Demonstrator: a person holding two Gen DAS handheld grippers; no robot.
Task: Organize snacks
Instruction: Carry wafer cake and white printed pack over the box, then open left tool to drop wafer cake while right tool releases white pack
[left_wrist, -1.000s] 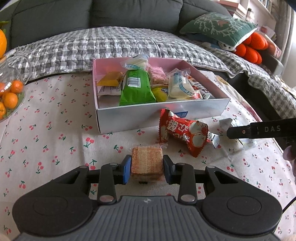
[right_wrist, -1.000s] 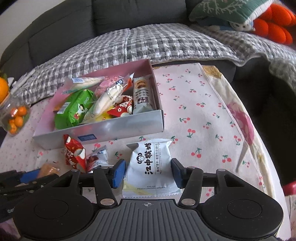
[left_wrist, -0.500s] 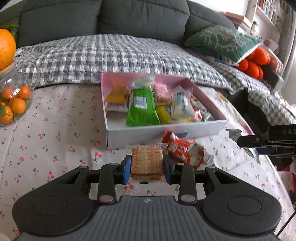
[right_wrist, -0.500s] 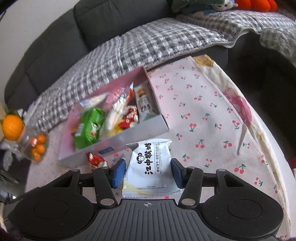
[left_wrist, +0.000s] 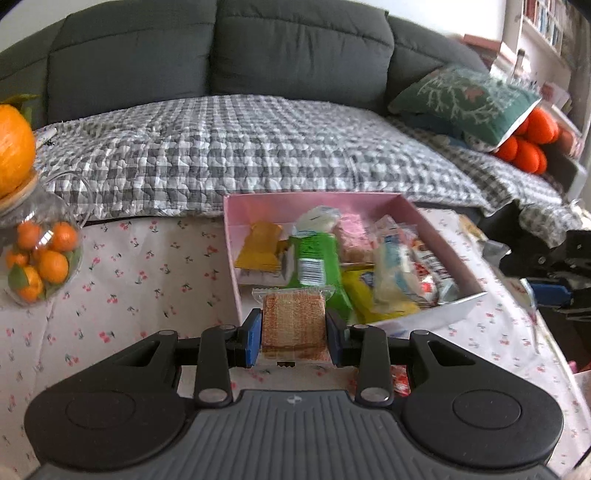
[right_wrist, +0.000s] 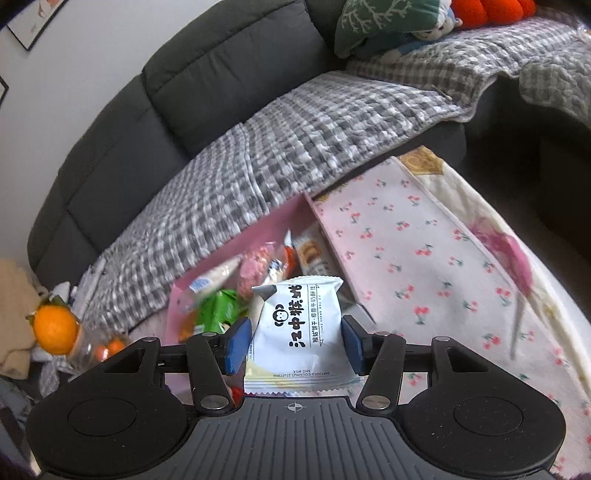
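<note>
Left wrist view: my left gripper (left_wrist: 293, 330) clamps a wafer packet (left_wrist: 294, 325) above the pink box's (left_wrist: 424, 218) near edge. My right gripper (right_wrist: 295, 345) grips a white biscuit packet (right_wrist: 299, 328) over that box (right_wrist: 177, 295).

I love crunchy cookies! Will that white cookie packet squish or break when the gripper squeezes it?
Probably it squishes a little: the white packet looks puffy, and the right gripper pinches only its sides. The film looks smooth, so it might slip. Cookies inside could crack if squeezed hard.
</note>
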